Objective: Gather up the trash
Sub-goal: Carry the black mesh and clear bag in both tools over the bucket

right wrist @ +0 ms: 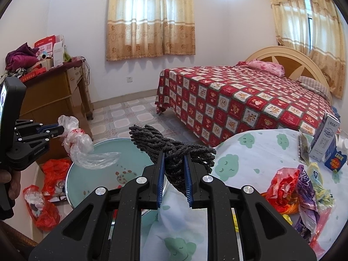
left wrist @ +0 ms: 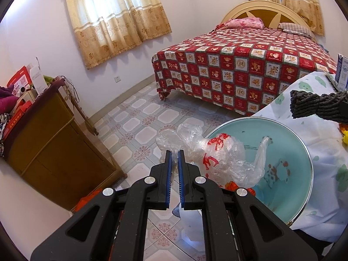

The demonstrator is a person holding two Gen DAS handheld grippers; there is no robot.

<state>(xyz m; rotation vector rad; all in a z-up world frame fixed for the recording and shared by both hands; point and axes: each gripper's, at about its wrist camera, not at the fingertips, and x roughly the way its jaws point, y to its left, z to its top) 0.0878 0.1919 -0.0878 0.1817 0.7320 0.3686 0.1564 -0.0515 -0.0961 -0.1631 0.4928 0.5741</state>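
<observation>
Both tools were loaded and held in the air at this point. The left tool (left wrist: 174,154) was clamped on a crumpled clear plastic bag (left wrist: 214,159) with red print, its blue pads pinched nearly together on a thin fold of film. The bag hung over the near edge of a pale blue basin (left wrist: 289,143) with a cartoon print inside. The basin interior looked almost bare, apart from a small dark speck, so I judged that little or nothing had been dropped there yet, if it was the collection vessel at all; this could not be confirmed.

The right tool (right wrist: 174,157) was clamped on a dark grey bundle of twisted cord (right wrist: 171,145), the pads apart only by the thickness of the bundle. It was held above the edge of the surface (right wrist: 256,152), which was covered in a white cloth with green shapes, close to the basin rim.

Remaining on the surface: a heap of coloured wrappers and bags (right wrist: 298,191) at the right, red, purple and yellow. A blue-and-white carton (right wrist: 326,139) and a small box stood behind it; whether these counted as trash was unclear. Red plastic bags (right wrist: 46,187) lay on the floor by the cabinet (right wrist: 52,100).

Judgement: task at an early-to-middle stage. Two items were in hand and not yet deposited, with the wrapper heap untouched.
</observation>
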